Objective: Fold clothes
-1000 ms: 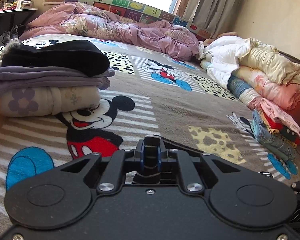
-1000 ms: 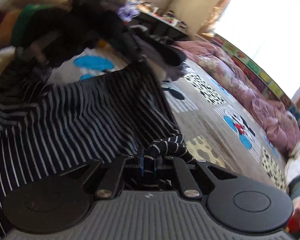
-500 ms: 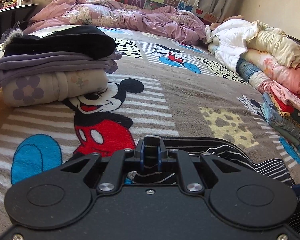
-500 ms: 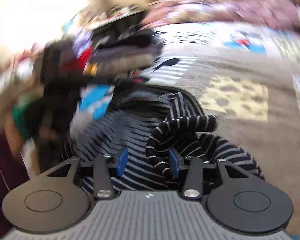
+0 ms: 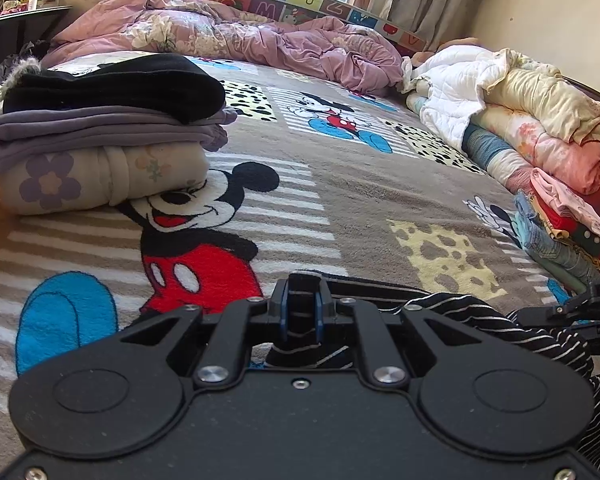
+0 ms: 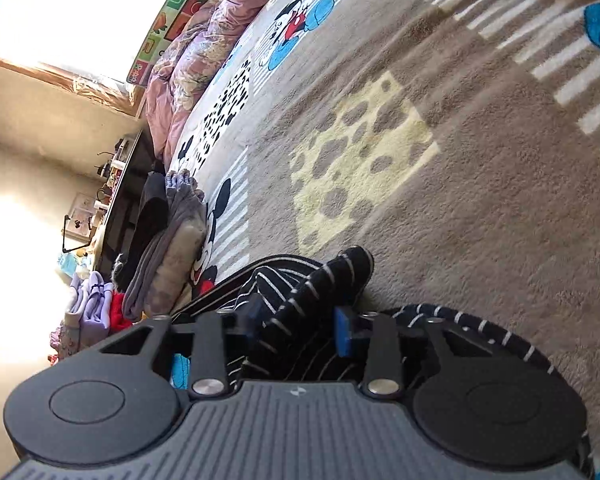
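Note:
A black garment with thin white stripes [image 5: 472, 312] lies crumpled on the cartoon-mouse blanket [image 5: 340, 200] at the near edge. My left gripper [image 5: 302, 308] is shut on one edge of it, low over the blanket. In the right wrist view the same striped garment [image 6: 324, 280] bunches up in a roll between the blue pads [image 6: 343, 332]. My right gripper [image 6: 298, 324] stands open around that roll, and its view is tilted on its side. The right gripper's body [image 5: 596, 304] shows at the far right of the left wrist view.
A stack of folded clothes [image 5: 100, 140], black on grey on floral cream, sits at the left [image 6: 168, 248]. A pink quilt [image 5: 240, 40] lies at the back. Rolled bedding [image 5: 520, 112] and folded clothes [image 5: 560, 236] line the right side. A cluttered shelf [image 5: 20, 8] stands far left.
The right gripper has let go of the striped garment, opened, and rolled onto its side. The left gripper has carried its edge forward over the blanket, with more striped cloth now in its view.

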Tool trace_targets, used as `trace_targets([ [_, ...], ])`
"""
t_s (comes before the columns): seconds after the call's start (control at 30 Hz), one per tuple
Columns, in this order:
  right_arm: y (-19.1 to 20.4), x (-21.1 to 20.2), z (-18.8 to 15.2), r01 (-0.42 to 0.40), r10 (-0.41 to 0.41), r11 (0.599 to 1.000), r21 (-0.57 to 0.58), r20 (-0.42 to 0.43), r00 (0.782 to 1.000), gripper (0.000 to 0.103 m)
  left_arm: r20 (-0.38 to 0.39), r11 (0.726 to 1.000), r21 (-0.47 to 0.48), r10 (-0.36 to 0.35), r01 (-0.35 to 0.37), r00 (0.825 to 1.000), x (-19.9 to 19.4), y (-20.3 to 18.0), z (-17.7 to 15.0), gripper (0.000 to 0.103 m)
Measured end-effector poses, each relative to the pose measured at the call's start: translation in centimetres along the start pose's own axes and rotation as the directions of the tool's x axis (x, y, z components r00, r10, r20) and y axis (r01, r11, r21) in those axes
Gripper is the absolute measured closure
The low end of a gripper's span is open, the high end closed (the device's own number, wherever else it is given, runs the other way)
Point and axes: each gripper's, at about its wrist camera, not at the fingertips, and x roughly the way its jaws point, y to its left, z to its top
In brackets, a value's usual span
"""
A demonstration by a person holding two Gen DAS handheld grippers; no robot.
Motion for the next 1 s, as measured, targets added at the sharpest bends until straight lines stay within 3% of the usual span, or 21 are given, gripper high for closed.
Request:
trace_targets([
  [0.07,0.1,0.3,0.4,0.020,-0.019,0.999,-0.038,0.013,1.000,0.092,0.010,1.000,-0.008,0.008,-0.008,1.000,0.0,0.1,0.1,0.093],
  [0.23,2.2,-1.0,1.4,0.027,-0.009,0.977,-0.209,0.086,0.996,0.092,0.086,1.000,-0.018,-0.008,0.009,0.996,-0.6,0.1,1.0,0.093],
  [0.4,4.8,-3.0,3.3,0.068,0.019,0.908,-0.414,0.203,0.979,0.093,0.128,1.000,-0.006,-0.023,0.024,0.992,-0.2,-0.1,2.1,0.093],
  [0.53,5.7,-3.1,5.2,0.106,0.022,0.856,-0.505,0.241,0.970,0.093,0.132,0.999,0.030,-0.021,0.017,0.991,0.9,-0.8,2.7,0.093],
  [0.67,5.3,-2.6,6.5,0.118,0.020,0.847,-0.519,0.251,0.968,0.093,0.164,0.997,0.069,-0.029,0.018,0.986,1.7,-0.9,3.9,0.093],
  [0.77,4.3,-2.3,7.4,0.136,0.005,0.860,-0.491,0.275,0.961,0.093,0.183,0.996,0.085,-0.034,0.018,0.983,2.5,-0.9,4.8,0.093],
  [1.0,0.3,-0.4,8.5,0.204,-0.090,0.890,-0.408,0.281,0.955,0.093,0.096,0.987,0.156,0.010,-0.025,0.995,6.4,-1.7,4.4,0.093],
])
